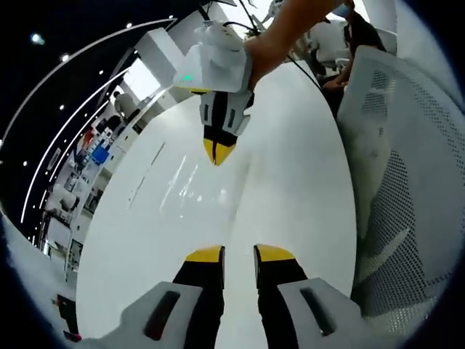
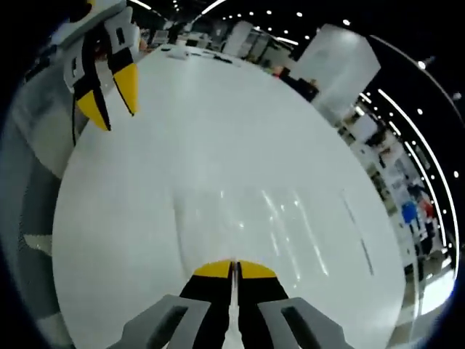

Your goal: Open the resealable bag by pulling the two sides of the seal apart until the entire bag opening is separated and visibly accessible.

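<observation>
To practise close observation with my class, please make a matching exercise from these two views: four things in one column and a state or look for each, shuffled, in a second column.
Column one
1. left gripper
2. right gripper
3. resealable bag
4. chair

Column two
A. jaws closed together
B. white perforated mesh, beside the table's edge
C. jaws apart, with a gap between the yellow tips
D. clear, lying flat on the white table

Right pairs: 1-C, 2-A, 3-D, 4-B.
</observation>
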